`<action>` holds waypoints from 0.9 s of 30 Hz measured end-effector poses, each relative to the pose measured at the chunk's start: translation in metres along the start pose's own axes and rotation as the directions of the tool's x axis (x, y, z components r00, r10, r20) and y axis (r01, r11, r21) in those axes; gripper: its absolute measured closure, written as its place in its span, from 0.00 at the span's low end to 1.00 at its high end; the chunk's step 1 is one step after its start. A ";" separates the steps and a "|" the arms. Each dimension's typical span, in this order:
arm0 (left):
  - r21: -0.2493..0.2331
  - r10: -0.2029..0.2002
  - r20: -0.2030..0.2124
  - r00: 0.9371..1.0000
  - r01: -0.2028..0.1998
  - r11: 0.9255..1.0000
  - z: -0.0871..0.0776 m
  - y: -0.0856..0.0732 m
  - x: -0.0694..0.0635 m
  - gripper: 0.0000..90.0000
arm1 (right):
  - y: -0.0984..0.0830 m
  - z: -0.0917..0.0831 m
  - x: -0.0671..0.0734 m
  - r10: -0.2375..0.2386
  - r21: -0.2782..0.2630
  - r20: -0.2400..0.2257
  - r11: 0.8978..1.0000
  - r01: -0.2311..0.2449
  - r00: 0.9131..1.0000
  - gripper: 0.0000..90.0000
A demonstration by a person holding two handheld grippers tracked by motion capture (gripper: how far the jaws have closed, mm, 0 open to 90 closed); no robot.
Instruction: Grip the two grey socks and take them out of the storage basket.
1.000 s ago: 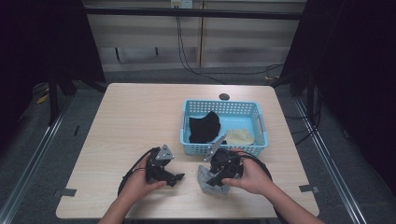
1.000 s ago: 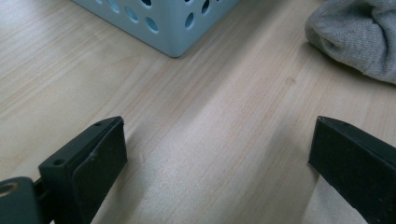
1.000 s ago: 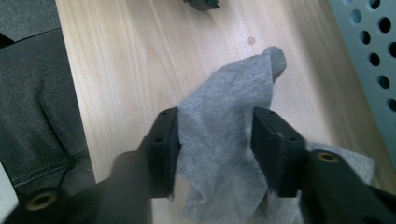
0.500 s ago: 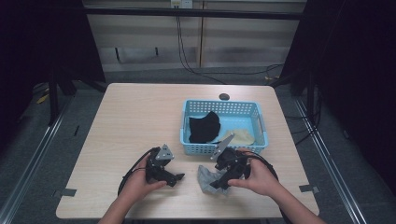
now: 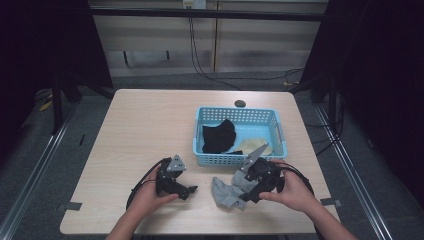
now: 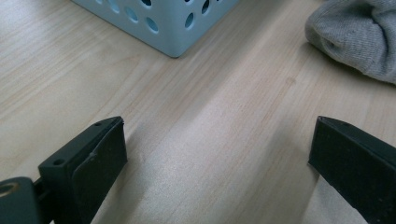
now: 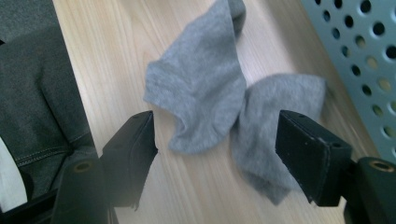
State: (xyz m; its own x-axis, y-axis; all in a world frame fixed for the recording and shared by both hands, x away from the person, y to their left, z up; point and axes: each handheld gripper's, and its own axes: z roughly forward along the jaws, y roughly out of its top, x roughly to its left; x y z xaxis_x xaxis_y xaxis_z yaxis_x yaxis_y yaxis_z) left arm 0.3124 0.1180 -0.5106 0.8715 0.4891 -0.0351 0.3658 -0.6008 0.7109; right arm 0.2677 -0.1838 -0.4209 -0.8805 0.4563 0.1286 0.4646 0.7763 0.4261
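A crumpled grey sock (image 5: 225, 191) (image 7: 219, 102) lies on the wooden table in front of the blue basket (image 5: 239, 159). My right gripper (image 5: 248, 189) (image 7: 215, 149) hovers just above the sock, open, with its jaws on either side of the folded cloth. My left gripper (image 5: 189, 191) (image 6: 217, 154) rests low over bare wood to the left of the sock, open and holding nothing. An edge of the grey sock (image 6: 359, 37) lies at the top right of the left gripper view. A black garment (image 5: 218, 136) and a pale cloth (image 5: 257, 149) lie in the basket.
A corner of the blue basket (image 6: 163, 23) stands close ahead of the left gripper, and its perforated wall (image 7: 364, 56) runs along the right gripper's right side. A small dark disc (image 5: 240, 103) sits at the table's far edge. The person's dark trousers (image 7: 42, 93) show beyond the near edge.
The right gripper has tipped and shifted slightly down toward the grey sock. The left gripper has stayed put.
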 end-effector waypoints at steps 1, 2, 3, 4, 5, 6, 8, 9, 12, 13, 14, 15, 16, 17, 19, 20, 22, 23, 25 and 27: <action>0.006 0.009 0.000 1.000 -0.009 1.000 0.000 0.000 0.001 0.04 | -0.002 -0.001 -0.001 0.000 -0.002 0.005 1.000 0.000 1.000 0.31; -0.001 0.001 0.000 1.000 -0.001 1.000 0.000 0.000 0.000 0.04 | -0.005 -0.002 -0.002 0.006 -0.008 0.004 1.000 -0.006 1.000 0.31; 0.006 0.010 0.000 1.000 -0.010 1.000 0.000 0.000 0.001 0.04 | -0.007 -0.003 -0.003 0.009 -0.012 0.007 1.000 -0.009 1.000 0.31; 0.006 0.009 0.001 1.000 -0.009 1.000 0.000 0.000 0.001 0.04 | -0.010 -0.003 -0.004 0.011 -0.016 0.008 1.000 -0.011 1.000 0.31; 0.006 0.009 0.001 1.000 -0.009 1.000 0.000 0.000 0.001 0.04 | -0.012 -0.004 -0.004 0.016 -0.015 0.016 1.000 -0.016 1.000 0.31; 0.007 0.010 0.000 1.000 -0.010 1.000 0.000 0.000 0.001 0.04 | -0.014 -0.004 -0.005 0.018 -0.019 0.021 1.000 -0.017 1.000 0.31; 0.004 0.006 0.001 1.000 -0.006 1.000 0.000 0.000 0.000 0.04 | -0.019 -0.005 -0.007 0.029 -0.024 0.029 0.999 -0.028 0.999 0.30; 0.006 0.009 0.001 1.000 -0.009 1.000 0.000 0.000 0.001 0.04 | -0.022 -0.004 -0.008 0.034 -0.027 0.032 0.999 -0.033 0.999 0.30; -0.001 0.000 0.000 1.000 0.000 1.000 0.000 0.000 0.000 0.04 | -0.031 -0.004 -0.011 0.053 -0.039 0.036 0.998 -0.052 0.998 0.30; 0.006 0.009 0.001 1.000 -0.009 1.000 0.000 0.000 0.001 0.04 | -0.034 -0.005 -0.012 0.061 -0.046 0.039 0.997 -0.059 0.997 0.30; 0.004 0.006 0.001 1.000 -0.006 1.000 0.000 0.000 0.000 0.04 | -0.037 -0.005 -0.013 0.065 -0.056 0.041 0.996 -0.063 0.997 0.30; 0.007 0.010 0.001 1.000 -0.010 1.000 0.000 0.000 0.001 0.04 | -0.040 -0.006 -0.014 0.077 -0.061 0.039 0.995 -0.075 0.996 0.30; -0.001 0.000 0.000 1.000 0.000 1.000 0.000 0.000 0.000 0.04 | -0.043 -0.007 -0.015 0.078 -0.071 0.043 0.995 -0.075 0.996 0.29; -0.001 -0.001 0.000 1.000 0.001 1.000 0.000 0.000 0.000 0.04 | -0.045 -0.007 -0.016 0.082 -0.076 0.048 0.994 -0.078 0.996 0.29; 0.006 0.009 0.001 1.000 -0.009 1.000 0.000 0.000 0.001 0.04 | -0.052 -0.006 -0.019 0.092 -0.075 0.057 0.993 -0.088 0.994 0.28; 0.006 0.009 0.000 1.000 -0.009 1.000 0.000 0.000 0.001 0.04 | -0.055 -0.005 -0.020 0.096 -0.079 0.058 0.993 -0.091 0.994 0.28; 0.006 0.009 0.001 1.000 -0.009 1.000 0.000 0.000 0.001 0.04 | -0.062 -0.003 -0.024 0.103 -0.080 0.066 0.992 -0.098 0.993 0.28; 0.007 0.009 0.000 1.000 -0.009 1.000 0.000 0.000 0.001 0.04 | -0.066 -0.001 -0.025 0.106 -0.084 0.070 0.991 -0.100 0.992 0.28; 0.008 0.010 -0.001 1.000 -0.010 1.000 0.000 0.000 0.001 0.04 | -0.072 0.001 -0.027 0.122 -0.097 0.071 0.989 -0.115 0.990 0.28; 0.004 0.006 0.000 1.000 -0.006 1.000 0.000 0.000 0.000 0.04 | -0.077 0.002 -0.029 0.135 -0.112 0.079 0.986 -0.126 0.988 0.28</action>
State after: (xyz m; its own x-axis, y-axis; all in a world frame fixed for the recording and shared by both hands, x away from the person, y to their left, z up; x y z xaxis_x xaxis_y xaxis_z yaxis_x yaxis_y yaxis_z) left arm 0.3127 0.1183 -0.5104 0.8739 0.4852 -0.0305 0.3614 -0.6063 0.7084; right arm 0.2577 -0.2562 -0.4597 -0.7995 0.5898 0.1139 0.5580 0.6589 0.5044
